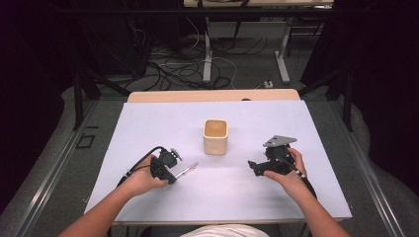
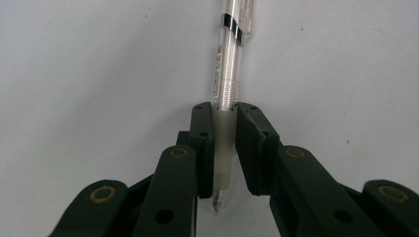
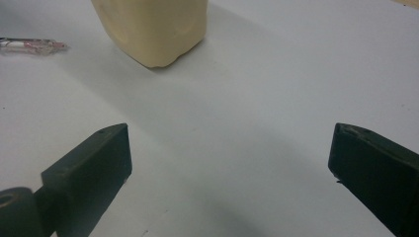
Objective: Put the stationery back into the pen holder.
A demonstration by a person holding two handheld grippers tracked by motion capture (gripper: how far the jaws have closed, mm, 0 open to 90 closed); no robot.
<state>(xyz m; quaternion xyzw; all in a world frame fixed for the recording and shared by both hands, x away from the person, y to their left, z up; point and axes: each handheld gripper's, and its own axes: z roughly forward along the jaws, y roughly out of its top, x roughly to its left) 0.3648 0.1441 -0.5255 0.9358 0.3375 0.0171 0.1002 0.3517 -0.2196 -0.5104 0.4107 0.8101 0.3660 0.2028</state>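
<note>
High view overhead; claw views close, sharing table.

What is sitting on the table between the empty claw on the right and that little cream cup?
Nothing. In the right gripper view, bare white table runs from the open right gripper up to the cup. The high view shows the same gap.

A line of small red print runs along the clear pen barrel just beyond the left gripper, too small to read. Nothing else carries writing.
</note>
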